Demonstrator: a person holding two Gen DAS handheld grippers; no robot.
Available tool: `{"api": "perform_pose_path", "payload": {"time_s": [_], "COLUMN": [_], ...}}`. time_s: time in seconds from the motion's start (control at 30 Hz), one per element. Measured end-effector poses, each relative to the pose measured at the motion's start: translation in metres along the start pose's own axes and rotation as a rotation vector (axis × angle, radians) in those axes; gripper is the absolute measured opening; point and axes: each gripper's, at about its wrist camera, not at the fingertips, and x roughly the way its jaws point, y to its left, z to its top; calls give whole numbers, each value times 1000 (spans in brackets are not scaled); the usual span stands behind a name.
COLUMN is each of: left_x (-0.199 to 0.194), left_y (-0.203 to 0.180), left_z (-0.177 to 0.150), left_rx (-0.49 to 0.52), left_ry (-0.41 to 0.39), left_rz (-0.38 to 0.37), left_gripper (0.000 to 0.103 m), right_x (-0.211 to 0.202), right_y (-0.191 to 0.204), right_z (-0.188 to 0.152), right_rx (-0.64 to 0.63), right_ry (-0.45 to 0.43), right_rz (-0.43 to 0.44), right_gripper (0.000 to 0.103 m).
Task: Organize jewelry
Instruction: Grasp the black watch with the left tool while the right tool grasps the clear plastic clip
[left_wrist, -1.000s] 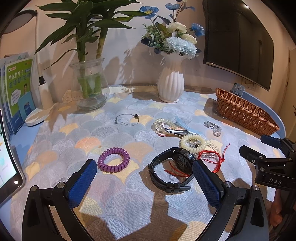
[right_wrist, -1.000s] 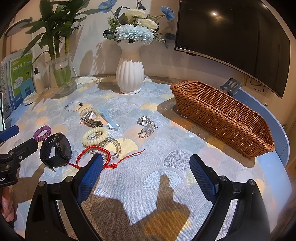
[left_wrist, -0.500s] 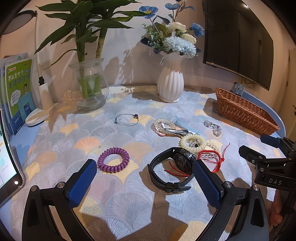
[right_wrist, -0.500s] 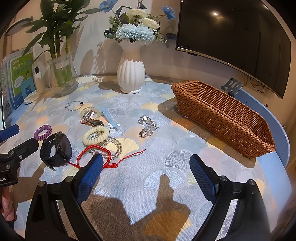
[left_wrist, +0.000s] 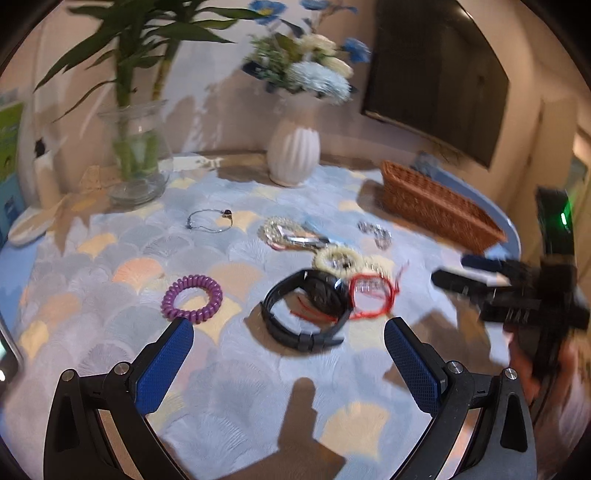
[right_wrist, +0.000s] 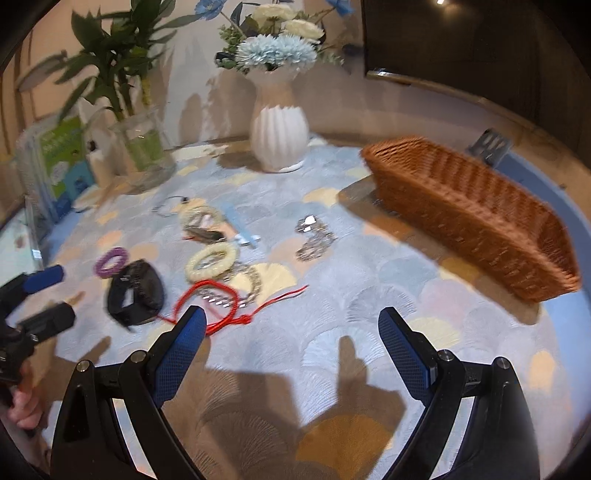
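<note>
Both grippers are hanging over the table (right_wrist: 369, 295) with their jaws spread wide, and they are holding nothing. The left gripper (left_wrist: 288, 328) is pointing at the black watch (left_wrist: 306, 310), which is lying flat on the scale-patterned cloth between its two blue fingers (left_wrist: 166, 365) and a little past them. A red string bracelet (left_wrist: 371, 297) is touching the watch on its right side, and a clear bead bracelet is lying inside the red loop. A purple coil hair tie (left_wrist: 192, 297) is sitting by itself to the left of the watch. Farther back, a cream bead bracelet (left_wrist: 338, 258) is lying just behind the watch, and a metal hair clip (left_wrist: 301, 240) is resting on a pearl bracelet. A thin silver bangle (left_wrist: 208, 221) is sitting alone near the glass vase (left_wrist: 135, 166). The right gripper (right_wrist: 291, 332) is hovering over bare cloth, with the red string just beside its left finger. A small silver chain (right_wrist: 314, 236) is lying in front of it. The brown wicker basket (right_wrist: 472, 214) is standing on the right side of the table, well apart from the jewelry. A white vase (right_wrist: 279, 129) with flowers is standing at the back. Both views are a bit blurry.
</note>
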Motion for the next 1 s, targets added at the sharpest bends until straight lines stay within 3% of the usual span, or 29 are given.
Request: {"api": "perform_pose_path", "payload": {"time_s": [0.07,0.23,0.3,0.33,0.37,0.47,0.53,0.6,0.7,1.0], "left_x": [-4,0,5,9,12,26,31,37,45,58], "left_y": [0,-13,-22,-27,-30,-33,-29,-25,-20,-20], "left_z": [3,21,25,26,26,22,20,20,20,19], "left_rx": [44,105,128,142,149,147,138,120,112,117], "left_ry": [17,69,90,102,114,159,170,196,216,248], "left_rz": [-16,-92,-121,-127,-131,-129,-130,-146,-147,-180], "left_gripper": [102,94,86,83,77,75,66,46,46,46], "right_x": [1,15,24,28,36,59,72,84,94,126], "right_y": [-6,-18,-26,-29,-32,-34,-35,-35,-27,41], "right_z": [3,23,38,42,50,61,65,70,79,103], "right_rx": [-7,-50,-45,-47,-62,-119,-121,-124,-159,-290], "right_ry": [24,114,152,165,177,209,230,248,246,275], "right_rz": [41,40,66,69,57,26,50,77,74,230], "right_gripper": [95,86,84,78,63,51,46,45,44,43]}}
